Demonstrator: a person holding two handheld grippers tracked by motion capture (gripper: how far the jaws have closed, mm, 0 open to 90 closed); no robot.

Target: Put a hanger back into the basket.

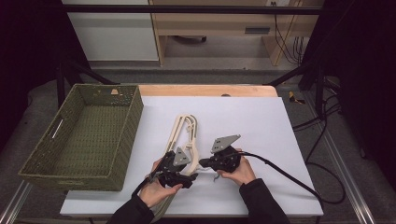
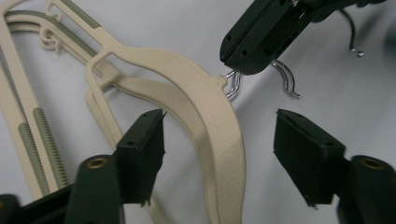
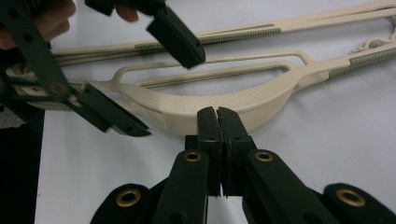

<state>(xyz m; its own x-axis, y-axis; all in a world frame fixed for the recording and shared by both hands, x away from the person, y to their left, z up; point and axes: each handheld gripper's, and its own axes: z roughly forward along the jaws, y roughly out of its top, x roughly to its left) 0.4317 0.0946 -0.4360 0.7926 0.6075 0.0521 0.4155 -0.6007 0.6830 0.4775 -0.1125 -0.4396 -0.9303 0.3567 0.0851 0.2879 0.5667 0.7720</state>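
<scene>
Left gripper [image 2: 219,154]: jaws stood apart and bracketed the curved shoulder of the top hanger [image 2: 205,102], pads clear of the plastic on both sides, so nothing was gripped yet. In the high view this gripper [image 1: 180,175] sat at about 6 o'clock on the white sheet [image 1: 261,121].

Right gripper [image 3: 218,140]: jaws pressed together at the neck of that hanger; the left gripper view showed its closed tip directly over the wire hook [image 2: 233,84], evidently clamped on it. In the high view it [image 1: 205,163] lay at 3 o'clock of the left gripper, just beside it.

Hangers: a cream stack [image 1: 184,130] ran from the grippers toward 12 o'clock, long axis nearly straight away from the person.

Key relation: the hanger shoulder already lay between the left jaws, crossing them at a slant; the left hand was therefore the nearer one for a grip on the body.

Basket [image 1: 126,140]: green, woven, at 9 o'clock of the grippers.
</scene>
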